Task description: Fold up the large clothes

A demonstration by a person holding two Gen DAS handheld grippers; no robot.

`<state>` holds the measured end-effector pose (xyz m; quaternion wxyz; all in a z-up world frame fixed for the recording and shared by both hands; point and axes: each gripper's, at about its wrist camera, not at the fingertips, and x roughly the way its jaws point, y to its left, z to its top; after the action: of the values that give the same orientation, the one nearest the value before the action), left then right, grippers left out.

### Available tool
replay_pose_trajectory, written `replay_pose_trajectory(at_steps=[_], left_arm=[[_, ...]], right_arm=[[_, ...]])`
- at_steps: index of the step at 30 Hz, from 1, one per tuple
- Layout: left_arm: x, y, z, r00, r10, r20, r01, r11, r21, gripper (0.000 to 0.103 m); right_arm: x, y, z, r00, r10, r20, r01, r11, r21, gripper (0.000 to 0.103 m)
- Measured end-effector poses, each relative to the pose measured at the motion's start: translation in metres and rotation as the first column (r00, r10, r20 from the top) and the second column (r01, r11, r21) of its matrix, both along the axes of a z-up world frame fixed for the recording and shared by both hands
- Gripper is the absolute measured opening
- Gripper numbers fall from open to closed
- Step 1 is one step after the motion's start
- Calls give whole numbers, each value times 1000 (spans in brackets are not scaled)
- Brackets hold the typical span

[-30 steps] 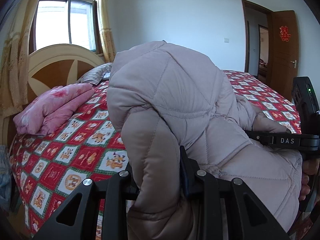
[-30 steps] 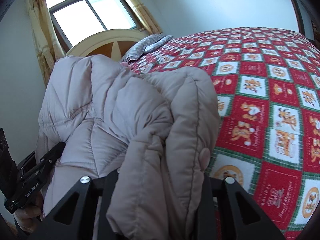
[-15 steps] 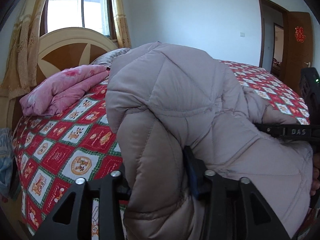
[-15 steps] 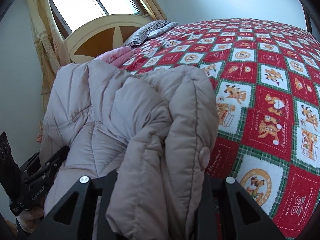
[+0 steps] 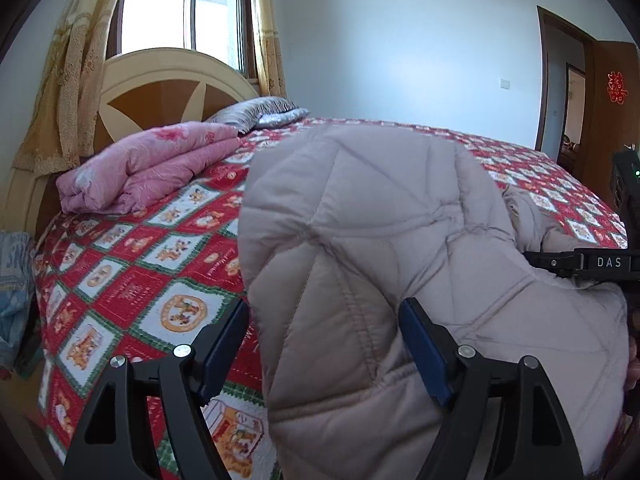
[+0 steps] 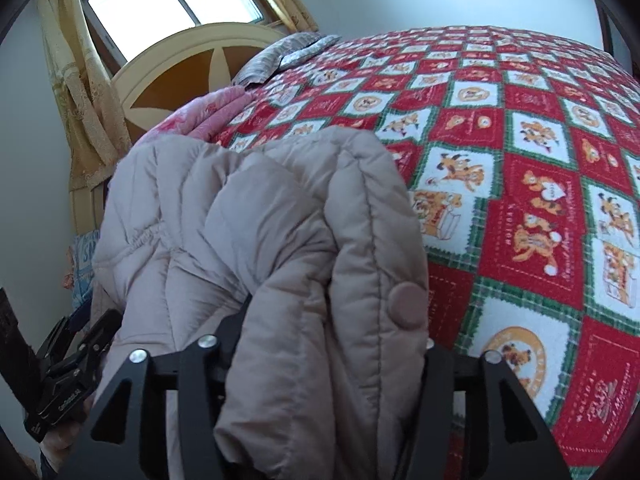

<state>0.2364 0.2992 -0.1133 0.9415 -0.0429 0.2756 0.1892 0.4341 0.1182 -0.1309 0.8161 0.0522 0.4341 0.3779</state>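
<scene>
In the left wrist view the left gripper [image 5: 324, 344] fills the bottom of the frame, its jaws opening: the blue pad on the left stands clear of the quilted beige coat [image 5: 380, 248], while the pad on the right is half sunk behind a fold, so whether it touches is hard to tell. The coat's lower part runs off the bottom edge. At the right edge the right gripper [image 5: 592, 266] is cut off, only its black bar visible against the coat.

In the right wrist view the right gripper [image 6: 332, 344] has jaws opening too, with a thick bundle of the coat [image 6: 280, 216] between them; the fabric hides both pads. The coat is puffy and matte, stitched in diamonds and channels, with a round covered snap, and it is heaped at the near edge of the bed [image 6: 520, 184].

Beyond lies the red, white and green checked bedspread, then a folded pink quilt [image 5: 152, 168], a grey pillow [image 5: 264, 116] and the arched headboard [image 5: 168, 88].
</scene>
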Motion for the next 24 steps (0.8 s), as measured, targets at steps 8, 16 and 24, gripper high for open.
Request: replay_pose_trajectory(at_steps=[8, 16, 24], left_arm=[[-63, -23, 62, 987, -27, 159, 16, 998, 66, 88], [-92, -40, 95, 967, -70, 243, 49, 995, 92, 88], [-106, -50, 113, 953, -86, 292, 58, 993, 102, 88]], right_arm=[[-62, -40, 64, 979, -84, 183, 80, 996, 33, 84], [-114, -54, 105, 941, -126, 315, 112, 992, 60, 88], [-134, -60, 121, 926, -127, 357, 105, 991, 78, 88]])
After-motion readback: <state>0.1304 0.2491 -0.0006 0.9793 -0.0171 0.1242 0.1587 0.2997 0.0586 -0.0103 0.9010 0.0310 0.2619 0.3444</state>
